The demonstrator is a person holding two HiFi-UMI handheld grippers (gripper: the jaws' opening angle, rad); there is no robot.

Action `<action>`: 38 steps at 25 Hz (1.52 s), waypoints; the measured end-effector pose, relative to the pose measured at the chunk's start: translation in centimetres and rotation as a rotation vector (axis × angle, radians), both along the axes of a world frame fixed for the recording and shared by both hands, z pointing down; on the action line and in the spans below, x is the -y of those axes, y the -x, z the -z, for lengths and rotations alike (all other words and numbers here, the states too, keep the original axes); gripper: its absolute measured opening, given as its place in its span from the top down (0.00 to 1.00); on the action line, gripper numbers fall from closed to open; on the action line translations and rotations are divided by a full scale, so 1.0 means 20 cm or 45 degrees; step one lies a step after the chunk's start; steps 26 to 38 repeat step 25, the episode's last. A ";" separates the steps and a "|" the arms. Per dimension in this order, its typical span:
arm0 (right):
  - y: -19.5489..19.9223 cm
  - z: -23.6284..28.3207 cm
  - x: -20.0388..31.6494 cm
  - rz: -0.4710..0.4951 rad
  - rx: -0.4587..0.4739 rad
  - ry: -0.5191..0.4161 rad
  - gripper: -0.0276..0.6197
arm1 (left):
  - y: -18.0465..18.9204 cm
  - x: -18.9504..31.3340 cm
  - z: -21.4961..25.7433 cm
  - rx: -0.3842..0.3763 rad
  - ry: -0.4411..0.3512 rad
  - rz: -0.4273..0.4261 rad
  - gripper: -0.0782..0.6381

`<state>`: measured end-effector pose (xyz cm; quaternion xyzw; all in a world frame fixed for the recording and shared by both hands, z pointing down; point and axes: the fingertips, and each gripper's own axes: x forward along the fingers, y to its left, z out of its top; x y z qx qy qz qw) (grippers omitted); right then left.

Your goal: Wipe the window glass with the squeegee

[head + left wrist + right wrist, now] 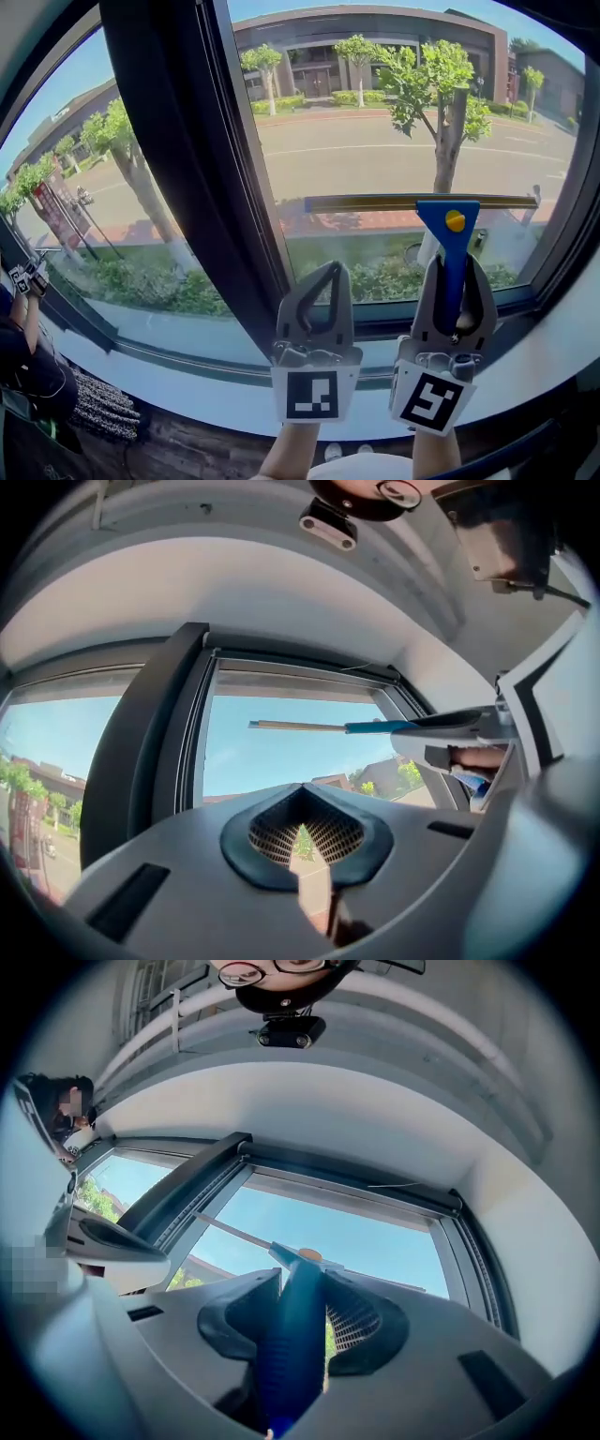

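The landmark is the dark post (187, 141) that splits the window.

Just right of the post's foot, the left tool (330, 279) hangs low in front of the sill. Its jaws are drawn together and it holds nothing; only a sliver of street shows between the pads in the left gripper view (305, 834). It has no part in the stroke, and is best kept low and clear of the squeegee's path.

Right of the post lies the window glass (375, 141) to be wiped. The squeegee (448, 221) sits across the lower part of this pane. Its long blade (375, 202) lies level, starting just right of the post and reaching almost to the far frame. Whether the rubber edge presses the glass cannot be told for sure, though it looks laid against it.

Furthest from the post, the right tool (456, 281) is clamped firmly on the blue handle (291, 1335), which runs up between its jaws.

The step appears to be a downward pull. To do it well:
- Keep the blade level.
- Press evenly along its length.
- Tilt the handle slightly off the glass.
- Draw in one steady run to the lower frame (394, 323), without letting either end lift.
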<state>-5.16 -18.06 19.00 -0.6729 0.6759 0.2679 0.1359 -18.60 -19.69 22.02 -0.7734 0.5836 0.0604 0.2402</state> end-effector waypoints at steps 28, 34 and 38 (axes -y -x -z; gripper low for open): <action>0.01 0.06 -0.02 -0.001 -0.044 -0.079 0.73 | -0.04 0.03 0.00 -0.097 -0.018 -0.048 0.89; 0.01 0.06 -0.02 -0.001 -0.044 -0.079 0.73 | -0.04 0.03 0.00 -0.097 -0.018 -0.048 0.89; 0.01 0.06 -0.02 -0.001 -0.044 -0.079 0.73 | -0.04 0.03 0.00 -0.097 -0.018 -0.048 0.89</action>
